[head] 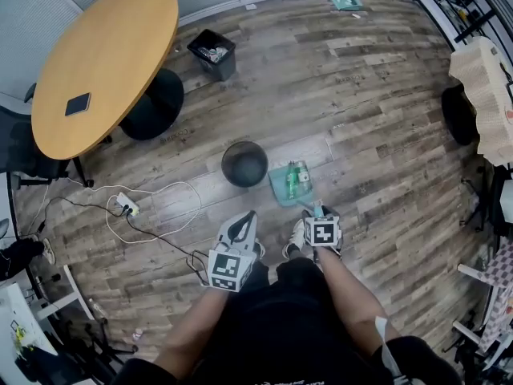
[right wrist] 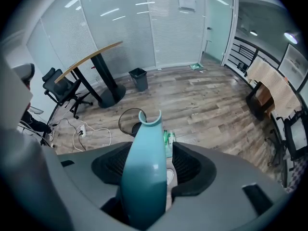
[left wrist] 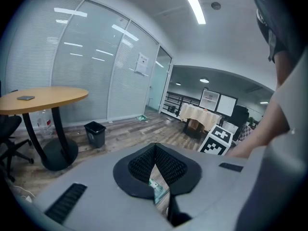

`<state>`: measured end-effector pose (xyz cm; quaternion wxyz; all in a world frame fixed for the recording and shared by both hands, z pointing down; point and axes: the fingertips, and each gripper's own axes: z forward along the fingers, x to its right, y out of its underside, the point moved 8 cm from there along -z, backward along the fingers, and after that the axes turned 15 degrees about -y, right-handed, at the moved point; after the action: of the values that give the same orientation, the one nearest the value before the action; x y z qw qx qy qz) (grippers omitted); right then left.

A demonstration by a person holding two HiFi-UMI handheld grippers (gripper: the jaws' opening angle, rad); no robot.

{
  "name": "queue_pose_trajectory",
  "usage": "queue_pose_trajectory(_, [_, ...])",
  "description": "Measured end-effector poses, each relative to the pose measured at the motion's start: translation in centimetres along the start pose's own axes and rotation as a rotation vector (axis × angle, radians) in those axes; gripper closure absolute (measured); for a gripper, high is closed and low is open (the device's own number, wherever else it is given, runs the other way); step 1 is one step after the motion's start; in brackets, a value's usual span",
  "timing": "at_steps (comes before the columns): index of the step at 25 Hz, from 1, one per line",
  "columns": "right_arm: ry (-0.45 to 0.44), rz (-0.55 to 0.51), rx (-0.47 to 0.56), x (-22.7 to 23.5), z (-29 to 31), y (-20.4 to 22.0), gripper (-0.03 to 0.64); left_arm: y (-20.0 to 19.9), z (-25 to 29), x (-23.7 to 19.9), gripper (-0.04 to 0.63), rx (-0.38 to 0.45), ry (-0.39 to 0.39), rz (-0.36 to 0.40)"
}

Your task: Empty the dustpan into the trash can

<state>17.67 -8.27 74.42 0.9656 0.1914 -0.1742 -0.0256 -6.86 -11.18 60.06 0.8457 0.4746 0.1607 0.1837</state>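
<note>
One dustpan, carrying bottles, lies flat on the wood floor, just beside the round trash can. The right gripper has its jaws spread wide around the handle, not clamped. Gripping seems the step in hand; next comes a firm squeeze, then lifting and tipping over the can. The left gripper is closed and empty. A round table and a square bin stand well apart.

An office: glass partition walls with blinds fill the left gripper view's upper left, beside a round meeting table, a wheeled desk chair and a ceiling strip light.
</note>
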Motion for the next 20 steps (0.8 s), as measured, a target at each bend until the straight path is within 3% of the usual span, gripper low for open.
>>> queue_pose_trajectory(8, [0.045,0.034,-0.018,-0.6,0.3,-0.1,0.439,0.9,0.0,-1.6,0.574,-0.017,-0.017,-0.019])
queue_pose_trajectory(20, [0.149,0.019,-0.008,-0.1,0.0,1.1,0.517,2.2,-0.6,-3.2,0.574,-0.033,-0.022,0.004])
